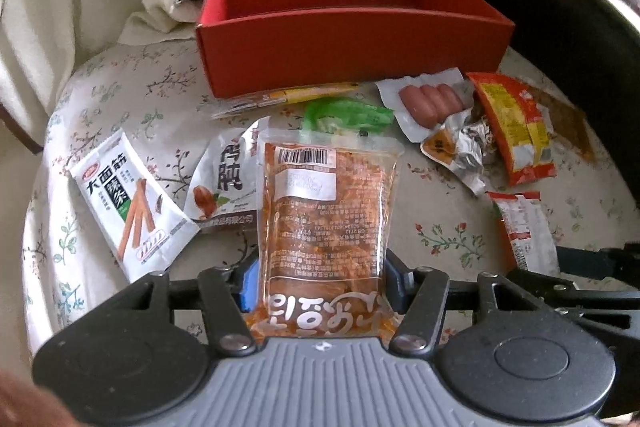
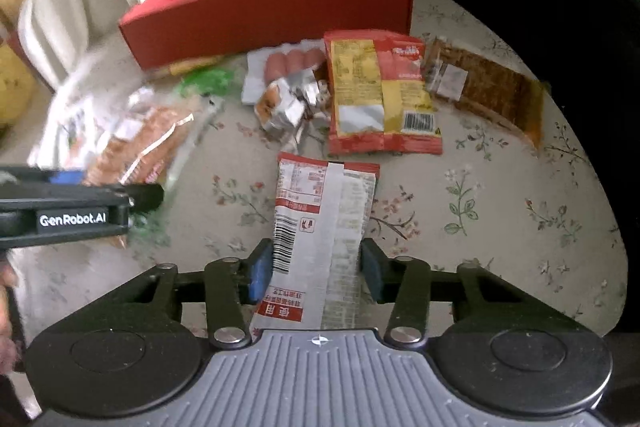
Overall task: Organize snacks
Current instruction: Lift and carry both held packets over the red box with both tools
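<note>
Left gripper (image 1: 322, 283) jaws clenched on orange pouch (image 1: 326, 223), soft, slippery film, held by its sides | right gripper (image 2: 316, 275) jaws grasped light red-white sachet (image 2: 320, 239) above worktop (image 2: 500, 195) | red box (image 1: 352, 31) stood beyond, empty.

Red box (image 1: 352, 43), floral tablecloth (image 1: 120, 99)

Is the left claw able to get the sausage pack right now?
Probably not yet. The left claw is shut on an orange snack packet, so it is full. The sausage pack lies uncovered by the red box, free to grab later.
</note>
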`<state>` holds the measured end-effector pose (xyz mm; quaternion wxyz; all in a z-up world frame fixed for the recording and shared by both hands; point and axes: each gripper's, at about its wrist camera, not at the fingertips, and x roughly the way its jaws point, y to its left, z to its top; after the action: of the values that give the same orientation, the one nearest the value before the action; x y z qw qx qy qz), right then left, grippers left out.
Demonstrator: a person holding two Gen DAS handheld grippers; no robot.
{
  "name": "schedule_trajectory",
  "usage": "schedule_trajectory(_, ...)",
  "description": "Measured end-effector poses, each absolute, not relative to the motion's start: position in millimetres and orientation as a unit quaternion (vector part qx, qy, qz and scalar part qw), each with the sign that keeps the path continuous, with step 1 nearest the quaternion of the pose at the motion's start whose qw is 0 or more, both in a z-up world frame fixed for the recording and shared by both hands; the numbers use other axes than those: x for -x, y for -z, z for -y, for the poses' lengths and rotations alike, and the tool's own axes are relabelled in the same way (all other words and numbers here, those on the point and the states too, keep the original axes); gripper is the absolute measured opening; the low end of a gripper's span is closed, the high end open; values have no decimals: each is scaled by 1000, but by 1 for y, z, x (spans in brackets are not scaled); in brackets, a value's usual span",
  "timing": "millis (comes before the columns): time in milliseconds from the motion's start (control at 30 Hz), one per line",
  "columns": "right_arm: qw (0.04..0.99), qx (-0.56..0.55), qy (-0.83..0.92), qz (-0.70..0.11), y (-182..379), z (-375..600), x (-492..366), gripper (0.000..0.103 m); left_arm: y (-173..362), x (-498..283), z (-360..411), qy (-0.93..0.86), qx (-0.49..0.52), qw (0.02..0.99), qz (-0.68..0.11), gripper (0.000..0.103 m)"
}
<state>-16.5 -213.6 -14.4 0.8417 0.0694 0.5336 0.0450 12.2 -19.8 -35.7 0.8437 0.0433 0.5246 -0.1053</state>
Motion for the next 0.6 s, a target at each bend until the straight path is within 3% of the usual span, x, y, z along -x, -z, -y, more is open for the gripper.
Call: schedule_trajectory(600,888,-108,-84,-440,-24,211,-16,54,-8,-34,11,84,-7,886,-456,51)
